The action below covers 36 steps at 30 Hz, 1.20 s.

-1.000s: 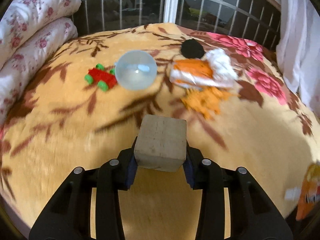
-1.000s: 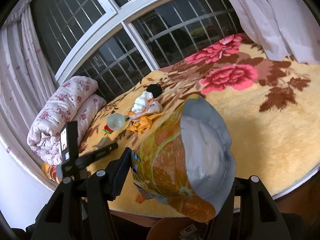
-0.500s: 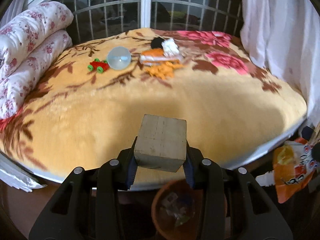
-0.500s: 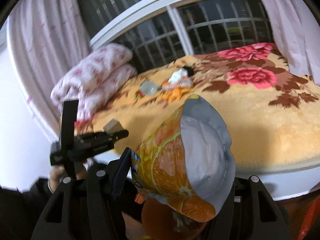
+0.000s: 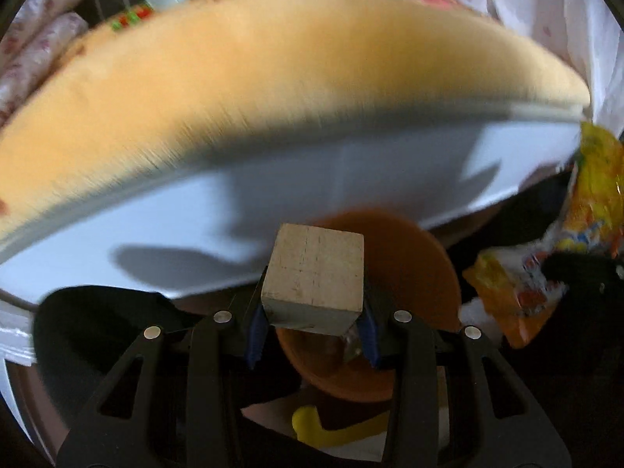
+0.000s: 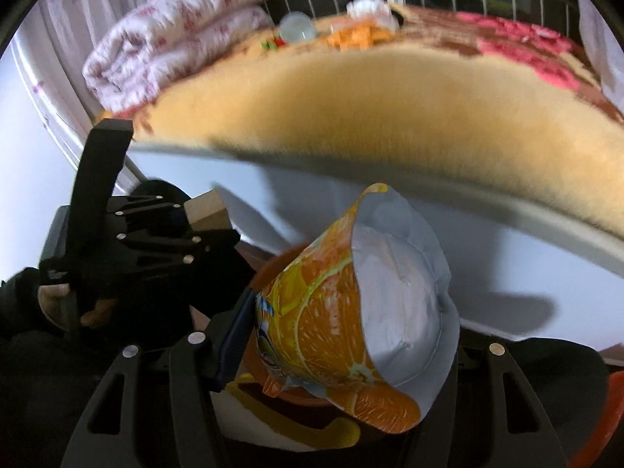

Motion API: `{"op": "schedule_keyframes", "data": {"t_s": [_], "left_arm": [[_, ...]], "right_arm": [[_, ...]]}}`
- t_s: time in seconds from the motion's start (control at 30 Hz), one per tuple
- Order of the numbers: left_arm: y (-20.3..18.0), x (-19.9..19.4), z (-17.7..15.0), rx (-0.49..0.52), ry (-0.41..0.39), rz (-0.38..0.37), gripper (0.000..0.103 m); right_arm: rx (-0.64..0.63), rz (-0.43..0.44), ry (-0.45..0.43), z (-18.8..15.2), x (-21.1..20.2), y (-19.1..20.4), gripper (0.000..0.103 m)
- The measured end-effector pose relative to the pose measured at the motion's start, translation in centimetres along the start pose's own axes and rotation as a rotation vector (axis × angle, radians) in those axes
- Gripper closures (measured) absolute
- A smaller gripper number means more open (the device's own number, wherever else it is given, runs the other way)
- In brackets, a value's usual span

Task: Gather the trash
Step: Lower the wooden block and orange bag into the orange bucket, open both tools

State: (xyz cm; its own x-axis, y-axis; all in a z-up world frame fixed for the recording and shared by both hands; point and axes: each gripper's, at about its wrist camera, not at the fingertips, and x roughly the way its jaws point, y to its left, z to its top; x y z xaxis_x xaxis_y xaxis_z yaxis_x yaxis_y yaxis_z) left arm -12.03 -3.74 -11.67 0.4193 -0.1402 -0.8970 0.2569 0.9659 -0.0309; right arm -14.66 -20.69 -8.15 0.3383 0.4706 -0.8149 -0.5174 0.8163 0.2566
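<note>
I count two claws: the left claw [image 5: 312, 325] with one wooden block [image 5: 314, 275] clamped in it, the right claw [image 6: 343, 335] with one orange snack bag [image 6: 351, 323]. Below them I see one terracotta pot [image 5: 409, 257]. On the bed [image 6: 390, 105] I make out one clear ball [image 6: 298, 30], one red-and-green toy [image 6: 273, 44], one white crumpled wad [image 6: 368, 9] and two rolled floral quilts [image 6: 175, 39].
</note>
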Motion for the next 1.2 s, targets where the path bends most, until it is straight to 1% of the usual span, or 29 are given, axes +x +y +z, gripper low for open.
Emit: {"op": "schedule_keyframes", "data": {"t_s": [0.07, 0.1, 0.17, 0.27, 0.4, 0.5, 0.63, 0.77, 0.87, 0.9, 0.93, 0.97, 1.0, 1.07, 1.2], "left_arm": [[0.2, 1.7, -0.2, -0.004, 0.045, -0.035, 0.065], [0.4, 2.7, -0.3, -0.010, 0.067, -0.039, 0.065], [0.6, 4.5, -0.3, -0.007, 0.110, -0.037, 0.065], [0.7, 7.6, -0.4, -0.006, 0.179, -0.023, 0.065], [0.2, 10.1, -1.1, 0.014, 0.253, -0.025, 0.065], [0.1, 11.1, -1.8, 0.030, 0.293, -0.025, 0.067], [0.3, 11.6, -2.1, 0.022, 0.312, -0.028, 0.067], [0.4, 11.8, -2.6, 0.027, 0.319, -0.029, 0.067], [0.1, 11.9, -2.4, 0.035, 0.320, -0.029, 0.067], [0.1, 11.9, -2.4, 0.036, 0.321, -0.029, 0.066], [0.1, 11.9, -2.3, 0.037, 0.320, -0.023, 0.062], [-0.1, 12.0, -1.9, 0.037, 0.319, -0.018, 0.046], [-0.1, 11.7, -1.8, 0.038, 0.306, -0.007, 0.035], [-0.3, 11.4, -1.6, 0.042, 0.284, 0.001, 0.034], [-0.4, 11.5, -1.6, 0.039, 0.290, 0.002, 0.034]], "right_arm": [[-0.004, -0.009, 0.035, -0.3, 1.6, -0.2, 0.044], [0.000, -0.024, 0.055, -0.4, 2.8, -0.5, 0.044], [0.017, -0.035, 0.094, -0.5, 5.1, -1.0, 0.044], [0.064, -0.025, 0.134, -0.6, 7.9, -1.8, 0.044], [0.103, -0.028, 0.197, -1.1, 10.8, -2.5, 0.044], [0.151, -0.045, 0.253, -1.9, 12.5, -3.5, 0.044], [0.192, -0.040, 0.271, -2.4, 13.0, -4.2, 0.044], [0.176, -0.048, 0.288, -2.8, 13.5, -3.8, 0.044], [0.174, -0.052, 0.293, -2.3, 14.0, -3.5, 0.043], [0.179, -0.057, 0.294, -2.3, 14.0, -3.6, 0.043], [0.187, -0.061, 0.296, -2.3, 14.1, -3.7, 0.034], [0.194, -0.067, 0.296, -2.3, 14.2, -3.8, 0.026], [0.204, -0.076, 0.285, -2.2, 14.1, -3.9, 0.026], [0.223, -0.068, 0.273, -2.1, 13.9, -4.2, 0.026], [0.250, -0.074, 0.241, -2.1, 13.2, -4.3, 0.026]]}}
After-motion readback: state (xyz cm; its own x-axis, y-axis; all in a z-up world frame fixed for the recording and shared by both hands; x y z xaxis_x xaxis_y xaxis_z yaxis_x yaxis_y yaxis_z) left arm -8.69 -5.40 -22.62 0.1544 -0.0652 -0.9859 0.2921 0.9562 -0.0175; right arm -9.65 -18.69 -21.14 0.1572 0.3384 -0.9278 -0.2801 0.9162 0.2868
